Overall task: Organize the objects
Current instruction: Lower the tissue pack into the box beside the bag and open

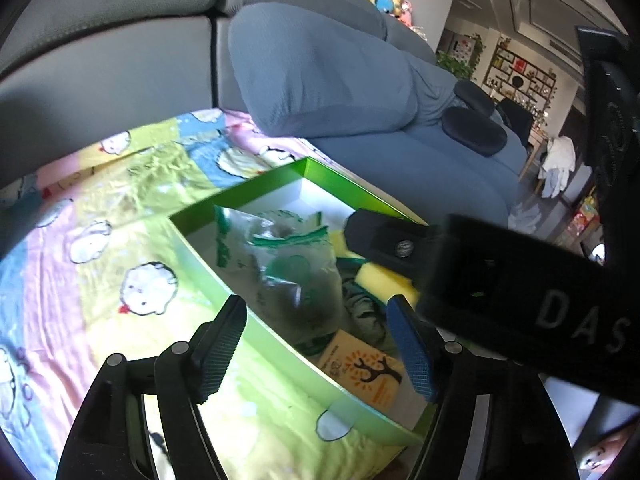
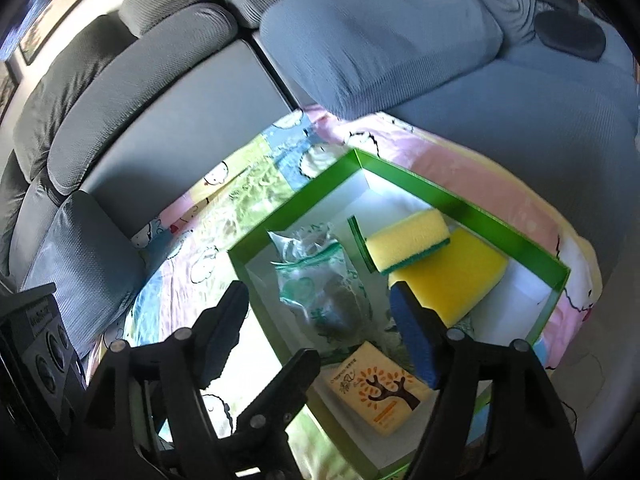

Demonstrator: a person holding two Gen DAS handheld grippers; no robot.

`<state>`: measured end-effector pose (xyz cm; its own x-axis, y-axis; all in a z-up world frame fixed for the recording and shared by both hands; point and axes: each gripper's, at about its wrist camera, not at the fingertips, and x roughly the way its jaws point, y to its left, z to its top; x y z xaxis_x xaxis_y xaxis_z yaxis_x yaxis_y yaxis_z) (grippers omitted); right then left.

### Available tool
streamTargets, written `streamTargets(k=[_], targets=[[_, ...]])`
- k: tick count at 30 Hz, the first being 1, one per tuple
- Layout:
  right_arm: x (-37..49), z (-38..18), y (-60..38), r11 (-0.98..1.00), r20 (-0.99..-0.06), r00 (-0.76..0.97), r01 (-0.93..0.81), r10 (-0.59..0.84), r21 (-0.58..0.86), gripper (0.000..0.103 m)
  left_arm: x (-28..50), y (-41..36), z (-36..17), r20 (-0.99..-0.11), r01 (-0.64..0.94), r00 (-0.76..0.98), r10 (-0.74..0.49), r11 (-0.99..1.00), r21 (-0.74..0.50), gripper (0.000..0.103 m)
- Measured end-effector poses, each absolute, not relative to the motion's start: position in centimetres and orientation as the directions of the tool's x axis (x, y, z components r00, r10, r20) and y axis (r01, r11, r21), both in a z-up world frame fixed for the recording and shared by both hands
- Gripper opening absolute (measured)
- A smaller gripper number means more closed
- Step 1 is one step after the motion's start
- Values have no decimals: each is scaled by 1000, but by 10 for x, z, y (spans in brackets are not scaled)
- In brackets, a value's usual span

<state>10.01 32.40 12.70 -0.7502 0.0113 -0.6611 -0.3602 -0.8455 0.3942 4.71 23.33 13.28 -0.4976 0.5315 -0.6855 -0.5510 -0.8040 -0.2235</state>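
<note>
A green box (image 1: 348,178) (image 2: 480,216) with a white inside lies on a patterned blanket. It holds a clear plastic bag with green print (image 1: 288,264) (image 2: 320,280), two yellow sponges (image 2: 408,240) (image 2: 452,276) with green backs, and an orange tissue packet (image 1: 368,372) (image 2: 384,392) with a tree picture. My left gripper (image 1: 316,316) hovers open over the box's near corner, nothing between its pads. My right gripper (image 2: 320,304) also stands open above the box, holding nothing. In the left wrist view its black body (image 1: 500,280) crosses over one sponge (image 1: 380,280).
The blanket (image 1: 120,240) (image 2: 224,208), with cartoon faces, covers a grey sofa seat. Big grey cushions (image 1: 320,80) (image 2: 380,40) rise behind the box. A dark oval pad (image 1: 476,132) lies farther along the sofa. Plush toys and shelves show in the far room.
</note>
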Motion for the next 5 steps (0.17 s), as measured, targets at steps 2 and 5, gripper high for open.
streamTargets(k=[2, 5], targets=[[103, 133, 319, -854, -652, -758, -354, 23, 381, 73, 48, 225, 135, -677, -548, -497, 543, -801, -240, 74], [104, 138, 311, -865, -652, -757, -358, 49, 351, 74, 48, 216, 136, -671, -536, -500, 547, -804, -257, 74]])
